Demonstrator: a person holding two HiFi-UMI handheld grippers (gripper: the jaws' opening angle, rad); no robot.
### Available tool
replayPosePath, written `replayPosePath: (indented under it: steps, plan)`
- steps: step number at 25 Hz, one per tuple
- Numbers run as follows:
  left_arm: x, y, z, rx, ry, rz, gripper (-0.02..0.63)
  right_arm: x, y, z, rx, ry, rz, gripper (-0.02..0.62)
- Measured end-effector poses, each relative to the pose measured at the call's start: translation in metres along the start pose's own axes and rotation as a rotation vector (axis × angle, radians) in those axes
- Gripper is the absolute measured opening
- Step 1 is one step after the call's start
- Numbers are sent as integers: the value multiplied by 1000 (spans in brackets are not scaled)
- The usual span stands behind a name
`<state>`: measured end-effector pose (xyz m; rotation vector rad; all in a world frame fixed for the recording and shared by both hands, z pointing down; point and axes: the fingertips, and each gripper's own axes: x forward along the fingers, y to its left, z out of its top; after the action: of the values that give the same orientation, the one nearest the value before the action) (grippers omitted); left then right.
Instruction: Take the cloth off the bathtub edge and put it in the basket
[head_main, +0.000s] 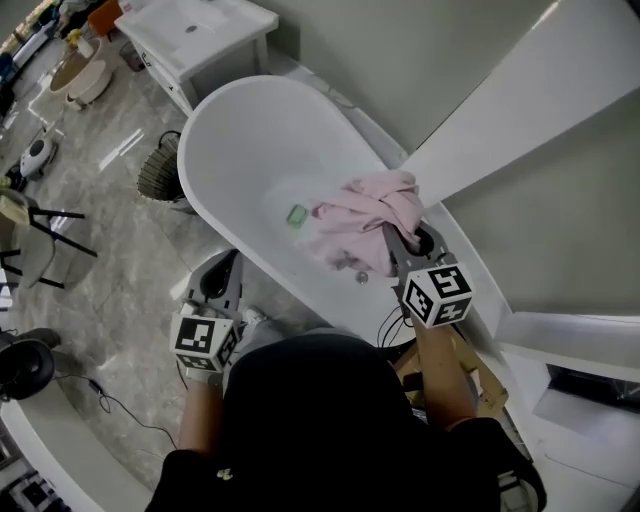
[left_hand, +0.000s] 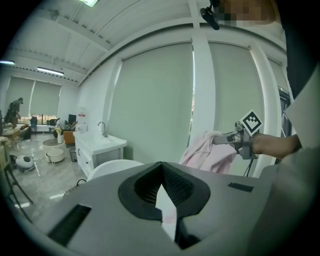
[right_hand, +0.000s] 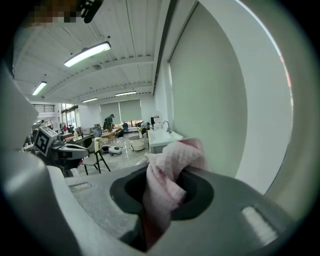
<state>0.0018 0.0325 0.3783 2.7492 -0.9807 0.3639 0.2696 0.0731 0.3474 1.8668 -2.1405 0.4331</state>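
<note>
A crumpled pink cloth (head_main: 360, 215) hangs over the near end of the white bathtub (head_main: 265, 140), lifted off its edge. My right gripper (head_main: 397, 240) is shut on the cloth (right_hand: 167, 172), and a bunch of it fills the space between the jaws. In the left gripper view the cloth (left_hand: 207, 152) dangles from the right gripper (left_hand: 224, 140). My left gripper (head_main: 224, 270) is outside the tub, low on the left, shut with nothing in it (left_hand: 161, 167). A dark wire basket (head_main: 160, 172) stands on the floor by the tub's left side.
A small green object (head_main: 297, 215) lies on the tub floor near the drain. A white vanity with a sink (head_main: 195, 30) stands beyond the tub's far end. A chair (head_main: 30, 235) and a small round appliance (head_main: 38, 152) are on the marble floor at left. Walls close in on the right.
</note>
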Motion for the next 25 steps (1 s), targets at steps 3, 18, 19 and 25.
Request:
replayPosePath:
  steps: [3,18,19,25]
  plan:
    - [-23,34,-5,-9,-8,32,6,22,37,7,-28,8,33,78]
    - [-172,227,-31,-75,-59,254,6,147,265,84,-135,-40,264,78]
    - [-180,238,-32,-89,-63,278,6,157,279,90,-143,-41,286,78]
    - [-202,271,-43,-118,-75,359,6,205,338,108,-187,-47,411,80]
